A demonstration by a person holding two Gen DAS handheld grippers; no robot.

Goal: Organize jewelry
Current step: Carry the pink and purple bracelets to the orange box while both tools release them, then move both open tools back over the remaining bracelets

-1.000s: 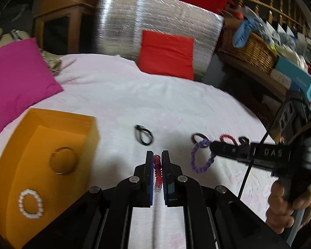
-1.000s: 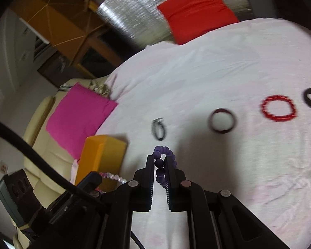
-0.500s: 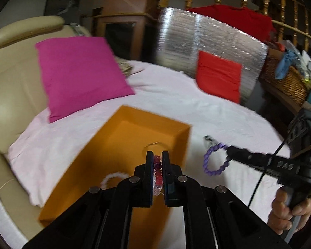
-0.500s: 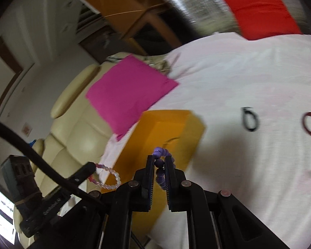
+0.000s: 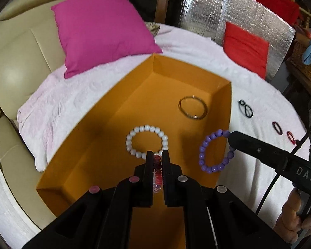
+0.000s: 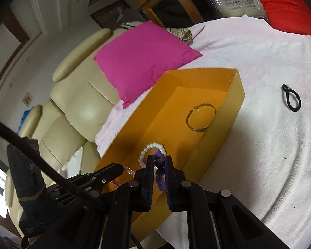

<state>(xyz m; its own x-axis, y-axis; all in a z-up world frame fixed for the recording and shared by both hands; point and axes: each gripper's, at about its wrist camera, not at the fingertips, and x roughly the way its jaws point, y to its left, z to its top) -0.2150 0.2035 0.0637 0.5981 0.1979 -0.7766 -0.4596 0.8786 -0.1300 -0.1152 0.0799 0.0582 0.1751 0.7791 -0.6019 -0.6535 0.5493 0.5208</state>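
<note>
My left gripper (image 5: 157, 155) is shut on a red and pink bead bracelet (image 5: 157, 166), hanging over the open orange box (image 5: 230, 103). On the box floor lie a white bead bracelet (image 5: 144, 128) and a gold bangle (image 5: 181, 108). My right gripper (image 6: 158, 159) is shut on a purple bead bracelet (image 6: 159, 162) above the box's near right wall; in the left wrist view this purple bracelet (image 5: 201, 149) dangles from the right gripper (image 5: 230, 139). The right wrist view shows the left gripper (image 6: 118, 168), the box (image 6: 236, 95), the bangle (image 6: 188, 120) and the white bracelet (image 6: 153, 145).
A black hair tie (image 5: 241, 103), a dark ring (image 5: 277, 127) and a red bead bracelet (image 5: 291, 138) lie on the pale pink blanket (image 5: 197, 47) right of the box. A magenta pillow (image 5: 101, 29) leans on the cream sofa (image 5: 20, 62); a red cushion (image 5: 246, 47) stands behind.
Both grippers have swung left from the blanket to over the orange box, each still gripping its bracelet. The box and pillow now fill the views.
</note>
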